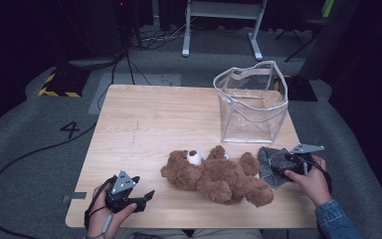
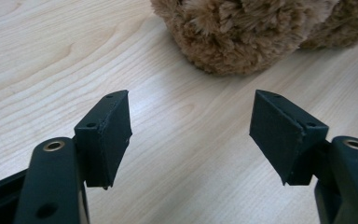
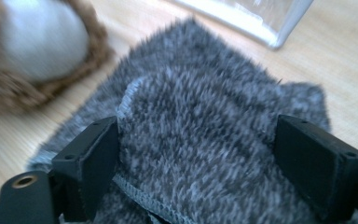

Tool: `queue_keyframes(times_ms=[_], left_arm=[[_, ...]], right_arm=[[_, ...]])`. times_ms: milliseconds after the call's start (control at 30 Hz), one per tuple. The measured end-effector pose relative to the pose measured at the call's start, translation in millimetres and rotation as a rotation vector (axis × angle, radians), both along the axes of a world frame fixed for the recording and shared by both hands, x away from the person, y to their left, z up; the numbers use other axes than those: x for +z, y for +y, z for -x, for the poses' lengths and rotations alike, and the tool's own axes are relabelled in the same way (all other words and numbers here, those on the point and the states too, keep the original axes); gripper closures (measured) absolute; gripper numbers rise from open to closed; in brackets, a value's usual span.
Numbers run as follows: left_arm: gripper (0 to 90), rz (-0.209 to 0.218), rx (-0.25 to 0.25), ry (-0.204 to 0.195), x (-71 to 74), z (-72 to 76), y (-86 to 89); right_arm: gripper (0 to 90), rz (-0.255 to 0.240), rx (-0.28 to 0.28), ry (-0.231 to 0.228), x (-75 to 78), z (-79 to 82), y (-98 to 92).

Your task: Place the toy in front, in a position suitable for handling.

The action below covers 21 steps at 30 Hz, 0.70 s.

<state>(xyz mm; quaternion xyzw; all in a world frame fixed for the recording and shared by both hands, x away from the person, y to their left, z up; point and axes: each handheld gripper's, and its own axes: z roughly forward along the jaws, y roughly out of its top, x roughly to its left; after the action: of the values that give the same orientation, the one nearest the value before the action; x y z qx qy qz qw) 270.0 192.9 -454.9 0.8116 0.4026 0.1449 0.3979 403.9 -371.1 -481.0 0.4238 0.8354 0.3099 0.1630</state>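
The step in hand looks like picking up the grey cloth (image 1: 274, 164), a fuzzy piece lying just right of the teddy bear (image 1: 214, 175), touching the bear's foot. The right gripper (image 3: 196, 154) sits over the cloth with its jaws spread wide, a raised fold of the fabric standing between them; the pads straddle the fold and do not yet seem to press it. The next move probably calls for closing on that fold and lifting it clear of the bear.

The left gripper (image 2: 191, 135) waits near the bear's left side, above bare table (image 1: 144, 114), jaws wide apart with nothing between them.

Behind the bear, toward the table's far right, stands a clear plastic bag (image 1: 252, 102), upright and open at the top. Nothing appears to be in it.
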Motion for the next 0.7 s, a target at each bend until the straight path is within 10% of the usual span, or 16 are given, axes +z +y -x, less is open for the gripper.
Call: queue_keyframes(times_ms=[200, 300, 400, 533, 700], left_arm=[[24.1, 0.032, -0.019, -0.041, 8.0, -5.3, -11.5], [22.5, 0.054, -0.052, -0.065, 14.2, -10.8, -23.8], [20.3, 0.036, -0.077, -0.085, 19.0, -17.8, -35.9], [19.8, 0.022, -0.113, -0.076, 13.7, -33.4, -50.1], [32.1, 0.010, -0.163, -0.019, 3.9, -43.9, -59.1]], right_arm=[[16.1, 0.088, 0.011, 0.036, -2.1, -3.4, 9.5], [27.5, 0.105, 0.014, 0.069, 1.2, -4.8, 11.0], [61.0, 0.147, 0.043, 0.090, 8.6, -1.9, 14.7], [71.9, 0.193, 0.056, 0.079, 11.8, 1.6, 21.0], [74.5, 0.085, 0.051, 0.067, 20.3, 6.5, 16.8]])
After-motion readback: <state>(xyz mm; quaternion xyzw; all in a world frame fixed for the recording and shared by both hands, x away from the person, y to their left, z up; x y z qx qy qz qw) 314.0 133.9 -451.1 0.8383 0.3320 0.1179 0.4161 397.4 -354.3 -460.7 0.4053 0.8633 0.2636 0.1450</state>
